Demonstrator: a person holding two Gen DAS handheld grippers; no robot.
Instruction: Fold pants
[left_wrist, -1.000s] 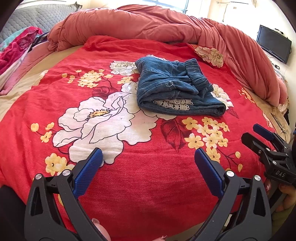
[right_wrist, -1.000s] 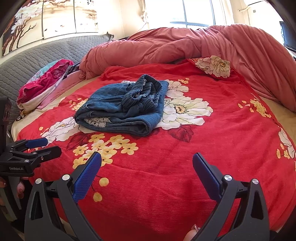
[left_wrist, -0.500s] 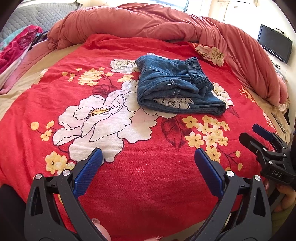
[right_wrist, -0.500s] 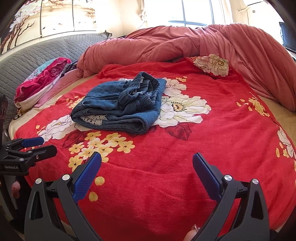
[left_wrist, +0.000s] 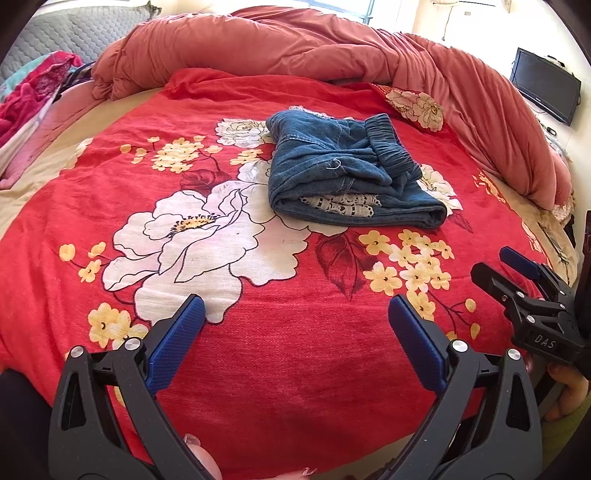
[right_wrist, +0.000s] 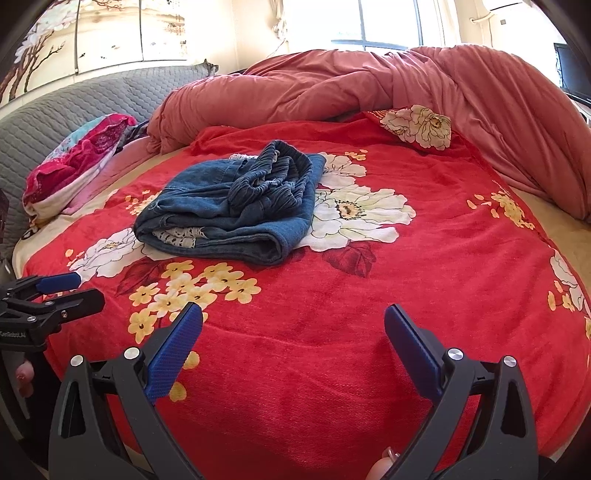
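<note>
Right wrist: pants (right_wrist: 236, 206) legs tucked under.

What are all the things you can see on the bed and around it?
pants: 1, blue denim with white lace trim, folded in the middle of the bed
blanket: 1, red with white and yellow flowers, spread over the bed
quilt: 1, dusty pink, bunched along the far side
clothes pile: 1, pink and turquoise, far left by the grey headboard
screen: 1, black, on the right wall
window: 1, bright, behind the bed
left hand-held gripper: 1, black with blue pads, open, empty
right hand-held gripper: 1, same, open, empty
</note>
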